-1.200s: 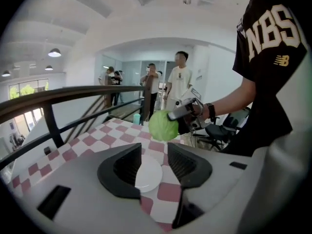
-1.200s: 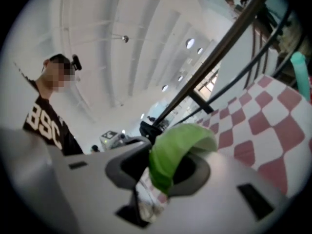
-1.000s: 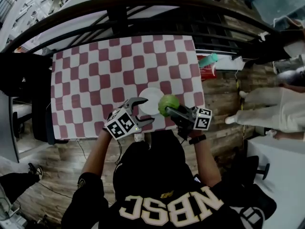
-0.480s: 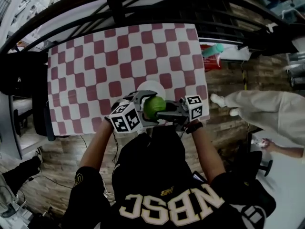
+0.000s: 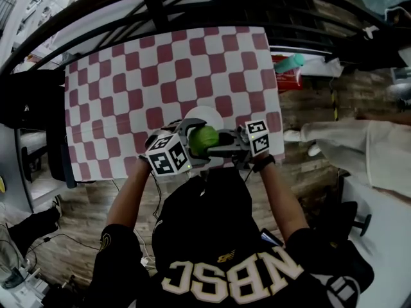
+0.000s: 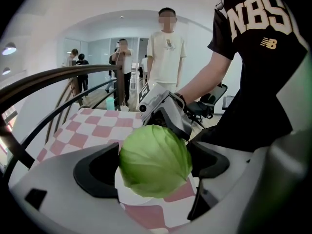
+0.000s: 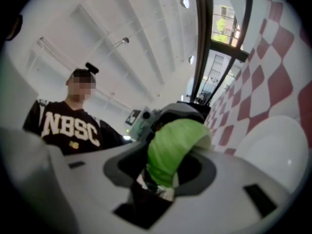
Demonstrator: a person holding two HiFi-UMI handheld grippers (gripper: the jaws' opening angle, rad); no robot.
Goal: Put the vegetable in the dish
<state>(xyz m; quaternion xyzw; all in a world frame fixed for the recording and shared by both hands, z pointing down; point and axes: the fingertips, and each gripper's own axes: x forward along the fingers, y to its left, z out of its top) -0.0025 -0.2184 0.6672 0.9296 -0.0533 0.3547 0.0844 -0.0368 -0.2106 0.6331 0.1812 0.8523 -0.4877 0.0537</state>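
- The cabbage hung in the air at the lower middle of the head view. It was above the near edge of the checked tablecloth and caught between the two tongs.
- The dish, a white plate, lay on the cloth just above the cabbage in that view. Part of its rim was hidden behind the cabbage and the tongs. Nothing could be seen lying in it.
- The left gripper came in from the lower left of the head view. Its jaws were spread very wide around the cabbage and were closing. In its own view each dark pad met a side of the green ball.
- The right gripper reached in from the right. Its jaws were opening with the cabbage between them, pinching its narrower end. That view was blurred, so the pads only seemed to be touching the leaves.
- As for progress, the cabbage was off the cloth and up at the dish, so picking it up and carrying it across looked done.
- What was left, by my reading, was to settle it in one pair of tongs, lower it onto the white plate and let go. It had not yet touched the dish.
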